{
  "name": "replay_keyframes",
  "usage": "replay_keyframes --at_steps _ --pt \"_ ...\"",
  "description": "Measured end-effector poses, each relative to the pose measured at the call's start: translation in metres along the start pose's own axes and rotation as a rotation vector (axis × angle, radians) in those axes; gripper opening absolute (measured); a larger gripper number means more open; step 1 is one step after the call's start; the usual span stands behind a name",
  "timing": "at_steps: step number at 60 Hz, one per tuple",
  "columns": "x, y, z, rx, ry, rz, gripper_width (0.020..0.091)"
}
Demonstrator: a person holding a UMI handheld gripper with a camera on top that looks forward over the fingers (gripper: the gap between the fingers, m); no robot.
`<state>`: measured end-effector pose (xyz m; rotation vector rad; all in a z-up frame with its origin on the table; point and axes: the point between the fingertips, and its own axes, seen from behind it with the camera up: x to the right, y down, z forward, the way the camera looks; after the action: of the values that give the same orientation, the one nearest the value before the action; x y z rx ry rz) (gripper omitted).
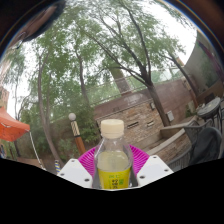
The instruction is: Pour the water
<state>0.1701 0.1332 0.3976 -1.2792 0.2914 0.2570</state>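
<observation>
A clear plastic bottle point(113, 158) with a white cap and a yellow label stands upright between my fingers, lifted up against a backdrop of trees. My gripper point(113, 170) is shut on the bottle, with the pink pads point(90, 157) pressing on both sides of its body. The bottle holds a pale liquid. No cup or other receiving vessel shows in the view.
Beyond the bottle are a brick wall point(135, 110), a white lamp post point(73, 122), and tall trees point(110, 45). A wooden table point(175, 128) and a chair point(208, 108) stand to the right. An orange canopy point(12, 126) is at the left.
</observation>
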Motion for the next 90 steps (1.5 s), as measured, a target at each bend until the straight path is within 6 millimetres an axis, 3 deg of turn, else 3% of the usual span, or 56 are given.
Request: replay_keyframes --at_steps 1,2,3,5,7,11,14,15,18,23,24,28,29,32,33,42,47,49,53,54,59,62,72,90 --pt "0.01 -0.022 -0.014 0.026 0.023 -0.086 0.0454" --pt "0.022 -0.03 -0.02 0.043 0.047 -0.161 0.0454" --pt "0.043 -0.009 -0.007 0.047 0.074 -0.222 0.0452" --pt "0.071 0.003 -0.012 0.021 0.111 -0.317 0.045" --pt "0.098 0.022 -0.024 -0.034 0.142 -0.37 0.0451" --pt "0.157 0.088 -0.036 -0.147 0.194 -0.398 0.0452" --pt "0.189 0.123 -0.057 -0.21 0.227 -0.406 0.0452" --pt "0.205 0.143 -0.055 -0.234 0.239 -0.407 0.0452" --pt "0.233 0.178 -0.068 -0.277 0.263 -0.404 0.0451" --pt "0.263 0.206 -0.099 -0.309 0.288 -0.35 0.0451" --pt "0.27 0.223 -0.087 -0.318 0.296 -0.341 0.0451" --pt "0.284 0.243 -0.106 -0.345 0.299 -0.343 0.0451" --pt "0.287 0.257 -0.096 -0.354 0.306 -0.348 0.0464" --pt "0.302 0.276 -0.111 -0.386 0.324 -0.353 0.0465" --pt "0.299 0.281 -0.104 -0.373 0.309 -0.347 0.0464" --pt "0.31 0.281 -0.115 -0.397 0.318 -0.357 0.0465" --pt "0.312 0.286 -0.119 -0.438 0.34 -0.311 0.054" --pt "0.315 0.291 -0.128 -0.486 0.355 -0.279 0.0608" --pt "0.305 0.298 -0.141 -0.54 0.371 -0.217 0.0836" --pt "0.307 0.298 -0.148 -0.546 0.378 -0.208 0.086" --pt "0.301 0.288 -0.167 -0.575 0.425 -0.206 0.0831" --pt "0.295 0.272 -0.183 -0.57 0.438 -0.215 0.0832" --pt "0.246 0.222 -0.245 -0.562 0.473 -0.206 0.0833" --pt "0.096 0.14 -0.39 -0.604 0.443 -0.242 0.0834"
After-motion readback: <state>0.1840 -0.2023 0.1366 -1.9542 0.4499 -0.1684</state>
